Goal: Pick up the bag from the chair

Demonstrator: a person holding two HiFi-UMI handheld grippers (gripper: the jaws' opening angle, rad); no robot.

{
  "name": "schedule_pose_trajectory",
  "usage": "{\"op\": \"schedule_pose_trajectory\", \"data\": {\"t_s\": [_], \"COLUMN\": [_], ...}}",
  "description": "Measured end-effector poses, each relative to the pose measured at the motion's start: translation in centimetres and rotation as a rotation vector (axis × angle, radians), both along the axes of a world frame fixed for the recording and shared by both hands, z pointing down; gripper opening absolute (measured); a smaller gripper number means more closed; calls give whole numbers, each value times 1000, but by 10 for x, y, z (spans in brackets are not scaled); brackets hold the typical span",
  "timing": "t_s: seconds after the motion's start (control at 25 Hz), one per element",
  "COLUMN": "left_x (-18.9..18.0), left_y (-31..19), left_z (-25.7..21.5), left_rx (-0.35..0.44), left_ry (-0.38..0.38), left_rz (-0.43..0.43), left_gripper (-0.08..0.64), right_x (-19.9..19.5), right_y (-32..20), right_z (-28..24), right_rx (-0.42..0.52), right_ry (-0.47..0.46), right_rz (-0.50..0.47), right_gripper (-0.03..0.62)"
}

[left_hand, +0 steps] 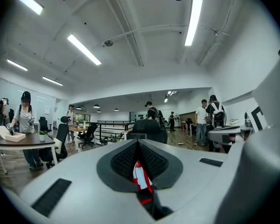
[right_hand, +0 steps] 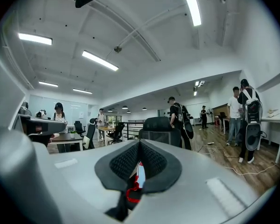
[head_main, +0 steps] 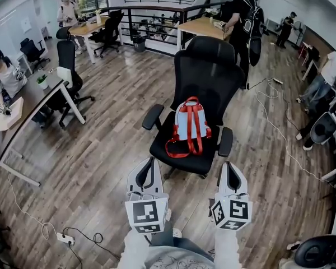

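"Both tongs sit low in front: left gripper (head_main: 151,161), right gripper (head_main: 228,165), tips pressed together, nothing held?"

"Right. The bag (head_main: 190,122) lies on the chair (head_main: 210,74) seat, straight ahead, about midway between them, well apart."

"Pointing where?"

"Top handle (head_main: 191,100) toward the chair's back, long axis running away from us, red straps (head_main: 198,132) facing up."

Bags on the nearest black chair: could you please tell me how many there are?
1: the blue backpack with red straps, resting on the black chair's seat; none seems hidden.
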State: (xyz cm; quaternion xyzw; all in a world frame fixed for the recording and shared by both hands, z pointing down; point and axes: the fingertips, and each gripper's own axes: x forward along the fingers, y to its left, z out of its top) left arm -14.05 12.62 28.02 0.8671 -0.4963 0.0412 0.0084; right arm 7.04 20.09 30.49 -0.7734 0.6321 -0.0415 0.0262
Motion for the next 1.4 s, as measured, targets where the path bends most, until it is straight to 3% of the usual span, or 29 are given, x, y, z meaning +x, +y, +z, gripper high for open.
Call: {"op": "schedule_pose_trajectory", "data": {"t_s": [0.28,0.88,1.4], "left_x": [45,132,160], "left_y": [-67,-277,-359], "left_z": [15,28,85], "left_rx": [-11,-34,-156], "left_ry": [-16,-9,-47], "left_rz": [41,107,104], "left_gripper": [6,6,6], "right_x": [41,123,161], "right_y": [-66,-264,-350], "right_z": [17,21,72], "right_rx": [-16,-29,-160], "right_ry": [-19,15,-1], "right_rz": [19,59,50], "right_gripper": [11,11,11]}}
